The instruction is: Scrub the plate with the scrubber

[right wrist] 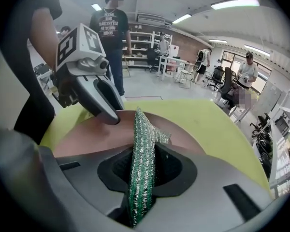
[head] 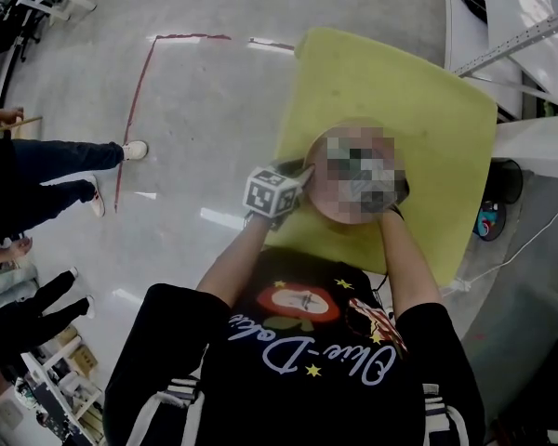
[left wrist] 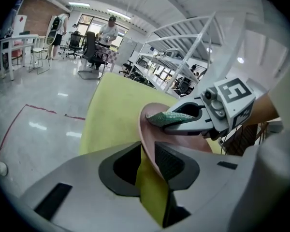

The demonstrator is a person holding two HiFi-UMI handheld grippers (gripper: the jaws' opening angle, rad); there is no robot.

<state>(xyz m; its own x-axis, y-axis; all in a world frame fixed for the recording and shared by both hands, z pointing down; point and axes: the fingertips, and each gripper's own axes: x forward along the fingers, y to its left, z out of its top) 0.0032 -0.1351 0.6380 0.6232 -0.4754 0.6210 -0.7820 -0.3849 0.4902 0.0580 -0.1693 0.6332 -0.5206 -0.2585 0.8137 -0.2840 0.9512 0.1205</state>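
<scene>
The round pinkish-brown plate (right wrist: 87, 134) is seen at the centre of the right gripper view, with the yellow-green table top (right wrist: 208, 124) behind it. Its rim appears pinched between the narrowed jaws of the left gripper (left wrist: 147, 151). The glittery green mesh scrubber (right wrist: 142, 149) is clamped edge-on in the right gripper (right wrist: 142, 166) and held at the plate's face. Scrubbing is judged barely begun: no foam or cleaned patch is shown, so most wiping may remain. In the head view the plate is covered by a mosaic patch at centre right. Contact between scrubber and plate cannot be confirmed.
</scene>
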